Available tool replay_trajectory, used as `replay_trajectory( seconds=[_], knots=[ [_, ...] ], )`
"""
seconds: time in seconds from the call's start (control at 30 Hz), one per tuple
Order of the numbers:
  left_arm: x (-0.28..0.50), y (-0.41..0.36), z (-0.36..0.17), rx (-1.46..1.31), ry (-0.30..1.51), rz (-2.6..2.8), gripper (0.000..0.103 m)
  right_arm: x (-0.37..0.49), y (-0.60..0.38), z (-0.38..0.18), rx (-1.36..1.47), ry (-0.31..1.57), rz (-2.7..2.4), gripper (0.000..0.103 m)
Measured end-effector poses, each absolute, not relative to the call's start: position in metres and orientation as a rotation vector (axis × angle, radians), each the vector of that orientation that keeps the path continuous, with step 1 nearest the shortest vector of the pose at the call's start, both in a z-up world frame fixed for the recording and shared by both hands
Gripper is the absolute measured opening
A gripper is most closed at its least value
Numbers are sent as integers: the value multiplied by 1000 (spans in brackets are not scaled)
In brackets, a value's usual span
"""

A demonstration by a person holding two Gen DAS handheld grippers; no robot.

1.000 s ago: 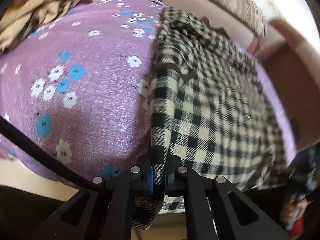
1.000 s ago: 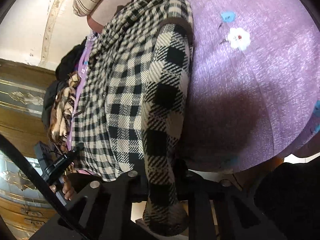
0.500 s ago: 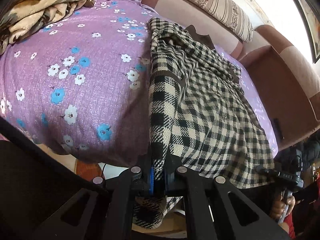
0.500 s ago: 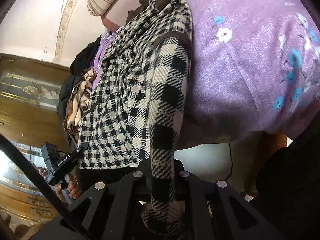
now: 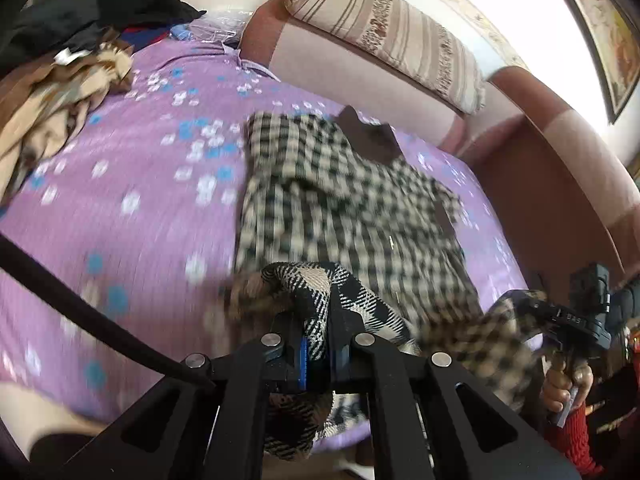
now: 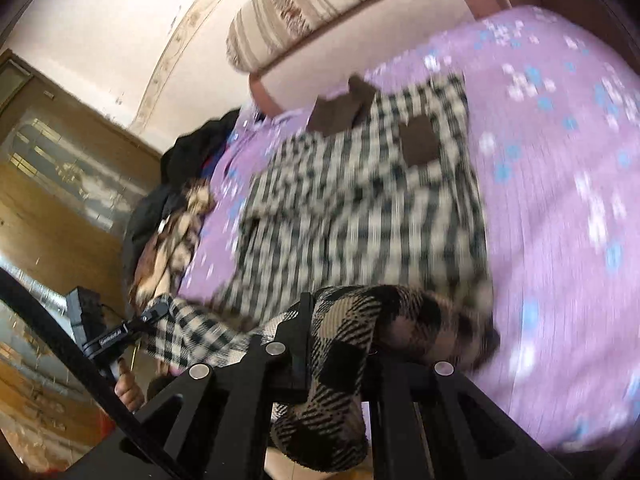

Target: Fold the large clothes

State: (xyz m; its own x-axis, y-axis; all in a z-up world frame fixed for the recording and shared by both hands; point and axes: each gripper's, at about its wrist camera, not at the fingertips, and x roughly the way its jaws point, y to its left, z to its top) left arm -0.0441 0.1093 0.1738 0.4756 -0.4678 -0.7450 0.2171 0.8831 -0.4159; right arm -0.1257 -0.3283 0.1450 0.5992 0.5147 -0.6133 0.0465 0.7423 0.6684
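Lying spread on a purple floral bedsheet [image 5: 132, 240], the checked shirt [image 5: 340, 200] is a soft woven garment in black and cream, with a brown collar [image 5: 370, 140] toward the headboard and a brown rectangular patch on the chest. Its near hem is raised off the sheet at two corners. The left gripper [image 5: 318, 354] is clamped tight on one thick, folded hem corner, the coarse weave bunched between its black fingers beside a blue pad. The right gripper [image 6: 340, 354] is likewise closed hard on the opposite hem corner, cloth draping down over its frame. Motion blur smears the check pattern, so the fabric's finer folds cannot be judged. A striped bolster pillow [image 5: 384, 32] lies along the padded headboard. Crumpled tan and dark clothes [image 5: 60, 80] sit heaped at the sheet's far left.
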Motion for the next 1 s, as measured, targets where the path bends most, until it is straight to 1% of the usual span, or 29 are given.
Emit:
replay_trajectory(
  seconds=[0.2, 0.37, 0.5, 0.63, 0.83, 0.9, 0.93, 1.0],
  knots=[
    [49, 89, 164, -269, 985, -322, 6, -41, -355, 145, 683, 853, 181, 8],
    [111, 88, 141, -317, 1010, -276, 6, 11, -385, 117, 709, 887, 83, 8],
    [138, 73, 134, -280, 1005, -287, 6, 34, -403, 93, 734, 931, 61, 8],
    [157, 61, 139, -258, 968, -336, 7, 47, -420, 84, 810, 913, 87, 8],
    [189, 62, 132, -353, 960, -377, 7, 75, -441, 78, 902, 885, 118, 9],
    [197, 67, 126, -412, 965, -393, 7, 84, -444, 72, 922, 889, 120, 12],
    [200, 70, 123, -447, 969, -402, 7, 87, -445, 69, 933, 888, 120, 16],
    [207, 78, 119, -547, 978, -431, 7, 93, -448, 62, 960, 880, 111, 39]
  ],
)
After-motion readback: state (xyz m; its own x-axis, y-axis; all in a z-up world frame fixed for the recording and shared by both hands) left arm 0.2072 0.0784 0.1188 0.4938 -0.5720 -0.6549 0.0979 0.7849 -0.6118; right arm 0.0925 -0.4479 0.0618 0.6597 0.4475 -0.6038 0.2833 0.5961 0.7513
